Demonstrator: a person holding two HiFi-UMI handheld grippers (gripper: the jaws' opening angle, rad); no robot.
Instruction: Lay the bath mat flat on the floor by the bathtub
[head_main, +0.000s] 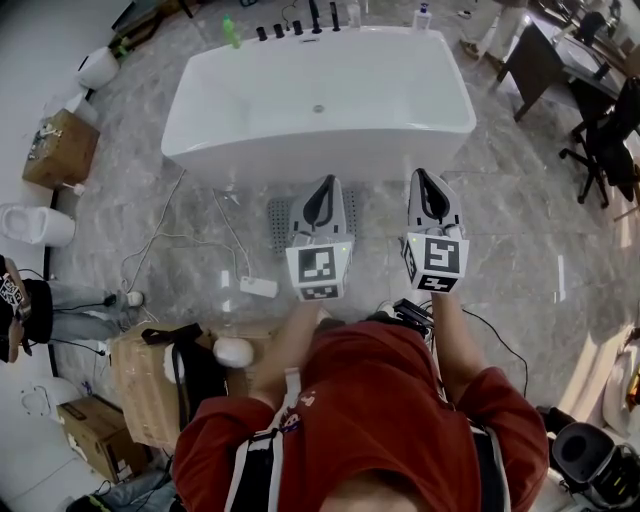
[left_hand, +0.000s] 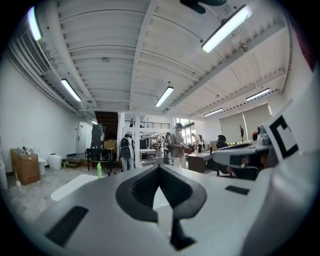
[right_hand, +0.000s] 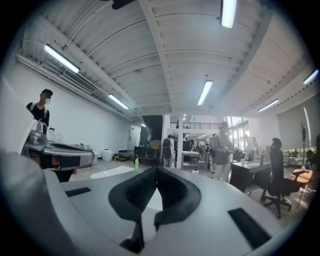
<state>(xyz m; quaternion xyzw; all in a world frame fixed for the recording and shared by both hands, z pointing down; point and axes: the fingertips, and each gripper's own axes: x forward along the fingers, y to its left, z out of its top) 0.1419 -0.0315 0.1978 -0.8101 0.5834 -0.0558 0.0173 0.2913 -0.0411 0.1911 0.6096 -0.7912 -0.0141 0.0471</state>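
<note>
Left gripper (left_hand: 159, 169): jaws pressed together at the tips, nothing between them; only the room shows past them. Right gripper (right_hand: 156, 171): same, jaws closed on themselves and empty. In the head view both are held level, side by side in front of the person, pointing toward the bathtub (head_main: 300, 165). Bath mat (head_main: 280, 222): grey, textured, on the floor (head_main: 520, 230) just beside the tub's near wall. Its right part is covered by the left gripper, so the far corners cannot be checked. The visible part looks flat with no fold showing. Judgement: the mat seems to be in place, and what remains is a check of its lie, or a small correction. To do that well: lower both grippers, spread the jaws, and pinch the near edge at two well-separated points, one per gripper. Draw the edge gently away from the tub to take out slack, keeping it parallel to the tub wall. Let go only once the mat lies on the floor. Risk: a white adapter (head_main: 258, 287) and its cables lie near the mat's left side. Keep the mat edge off them, or it will not sit flat.
</note>
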